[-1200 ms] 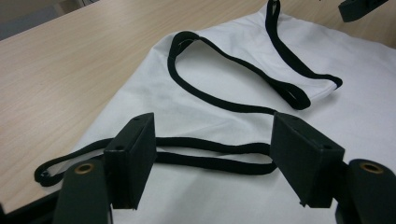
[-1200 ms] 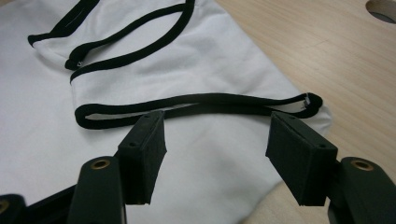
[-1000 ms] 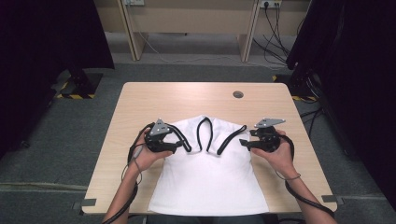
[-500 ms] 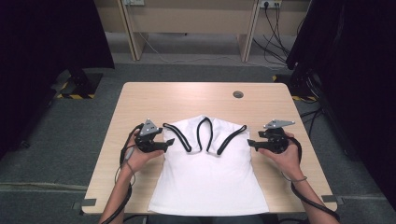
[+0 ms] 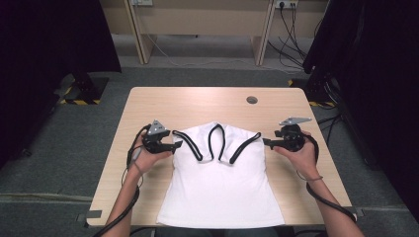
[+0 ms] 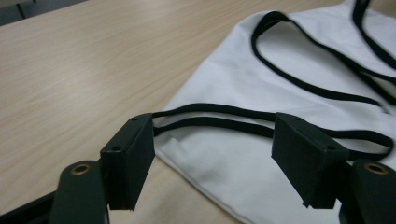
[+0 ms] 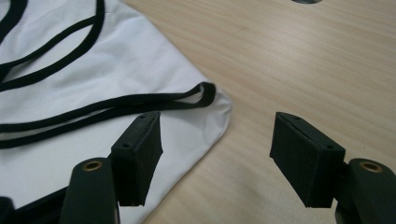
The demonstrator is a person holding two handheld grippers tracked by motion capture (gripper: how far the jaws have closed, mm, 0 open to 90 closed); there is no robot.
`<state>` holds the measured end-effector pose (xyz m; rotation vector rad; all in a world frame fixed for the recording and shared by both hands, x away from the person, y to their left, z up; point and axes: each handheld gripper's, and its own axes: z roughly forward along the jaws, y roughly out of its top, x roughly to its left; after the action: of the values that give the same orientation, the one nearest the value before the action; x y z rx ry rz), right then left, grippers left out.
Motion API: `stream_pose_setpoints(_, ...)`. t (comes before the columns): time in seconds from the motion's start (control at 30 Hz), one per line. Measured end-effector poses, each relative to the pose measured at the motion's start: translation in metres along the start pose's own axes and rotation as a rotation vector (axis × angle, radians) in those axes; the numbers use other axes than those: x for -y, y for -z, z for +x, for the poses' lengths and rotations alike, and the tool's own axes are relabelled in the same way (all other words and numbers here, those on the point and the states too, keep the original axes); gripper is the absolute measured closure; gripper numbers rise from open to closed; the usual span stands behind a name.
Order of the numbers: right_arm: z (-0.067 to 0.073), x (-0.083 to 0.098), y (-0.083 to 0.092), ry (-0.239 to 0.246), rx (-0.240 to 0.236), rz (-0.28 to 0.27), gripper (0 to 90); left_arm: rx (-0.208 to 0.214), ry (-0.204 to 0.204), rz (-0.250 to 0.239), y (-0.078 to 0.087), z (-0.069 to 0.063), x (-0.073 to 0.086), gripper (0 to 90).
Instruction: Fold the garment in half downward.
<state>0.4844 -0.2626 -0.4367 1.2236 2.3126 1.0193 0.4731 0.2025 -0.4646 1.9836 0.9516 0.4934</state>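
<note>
A white sleeveless top (image 5: pixel 220 192) with black-trimmed straps lies flat on the wooden table (image 5: pixel 197 103), hem toward the person. My left gripper (image 5: pixel 176 144) is just off the top's left shoulder and points at it. Its jaws are open and nothing is between them. In the left gripper view, the left gripper (image 6: pixel 215 140) frames the black strap (image 6: pixel 219 109), which lies on the table beyond the pads. My right gripper (image 5: pixel 267 143) stands open just off the right shoulder. In the right gripper view, the right gripper (image 7: pixel 217 135) hovers by the strap loop (image 7: pixel 205 93) at the top's corner without touching it.
A round cable hole (image 5: pixel 252 99) sits in the table behind the top. Bare wood lies to the left and right of the top. Dark curtains, desk legs and cables stand on the floor beyond the far edge.
Both grippers have drawn outward from the top's shoulders, the left one to the left and the right one to the right. The straps now lie flat on the table.
</note>
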Motion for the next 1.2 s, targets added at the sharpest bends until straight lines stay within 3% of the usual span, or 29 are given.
stream_pose_setpoints(0.2, -0.017, -0.020, -0.019, -0.042, -0.019, 0.024, 35.0, 0.015, 0.048, 0.075, -0.031, 0.025, -0.011, 30.4)
stream_pose_setpoints(0.43, -0.018, -0.030, -0.038, -0.037, -0.054, 0.075, 38.3, 0.073, 0.066, 0.117, -0.050, 0.028, -0.015, 33.1)
stream_pose_setpoints(0.7, -0.010, -0.025, -0.052, 0.006, -0.062, 0.127, 48.1, 0.097, 0.039, 0.131, -0.051, 0.028, -0.016, 43.4)
stream_pose_setpoints(0.87, -0.007, -0.019, -0.055, 0.027, -0.056, 0.137, 60.5, 0.110, 0.027, 0.122, -0.048, 0.028, -0.012, 53.1)
stream_pose_setpoints(1.03, -0.003, -0.019, -0.055, 0.031, -0.080, 0.126, 76.7, 0.114, 0.037, 0.111, -0.049, 0.030, -0.012, 67.1)
stream_pose_setpoints(1.2, -0.007, -0.020, -0.056, -0.008, -0.103, 0.125, 80.0, 0.128, 0.061, 0.107, -0.050, 0.032, -0.012, 80.3)
